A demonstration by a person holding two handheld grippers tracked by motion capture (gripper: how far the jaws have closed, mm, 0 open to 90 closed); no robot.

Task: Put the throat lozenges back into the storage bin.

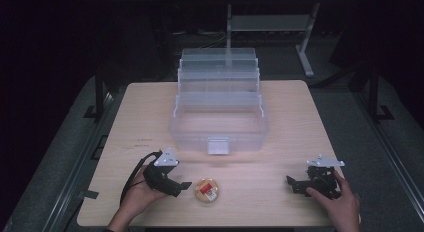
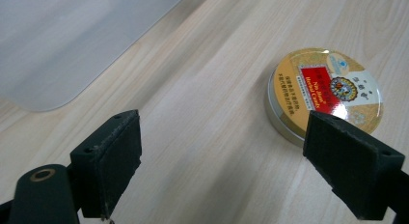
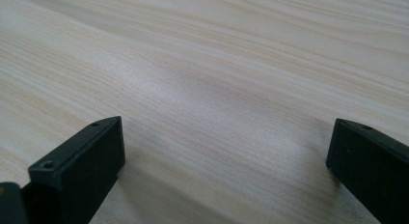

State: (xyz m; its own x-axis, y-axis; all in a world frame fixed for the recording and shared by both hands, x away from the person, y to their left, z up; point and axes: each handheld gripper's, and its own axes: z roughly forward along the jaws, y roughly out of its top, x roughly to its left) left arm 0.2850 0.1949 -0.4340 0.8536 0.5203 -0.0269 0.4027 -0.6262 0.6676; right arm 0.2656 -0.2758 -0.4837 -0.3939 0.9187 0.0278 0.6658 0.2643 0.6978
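Nothing looks done yet: the small round tin (image 1: 206, 190) lies on the table (image 1: 280, 122) before the clear box (image 1: 219, 123), beside the wide-open, empty left gripper (image 1: 184, 186); the right gripper (image 1: 292, 184) gapes empty too.

The left gripper (image 2: 222, 151) held its two black jaws wide apart above a pale wooden table (image 2: 202, 89). A round gold tin with a red label (image 2: 324, 91) lay beside the right jaw. A frosted clear plastic box (image 2: 62, 40) stood beyond.
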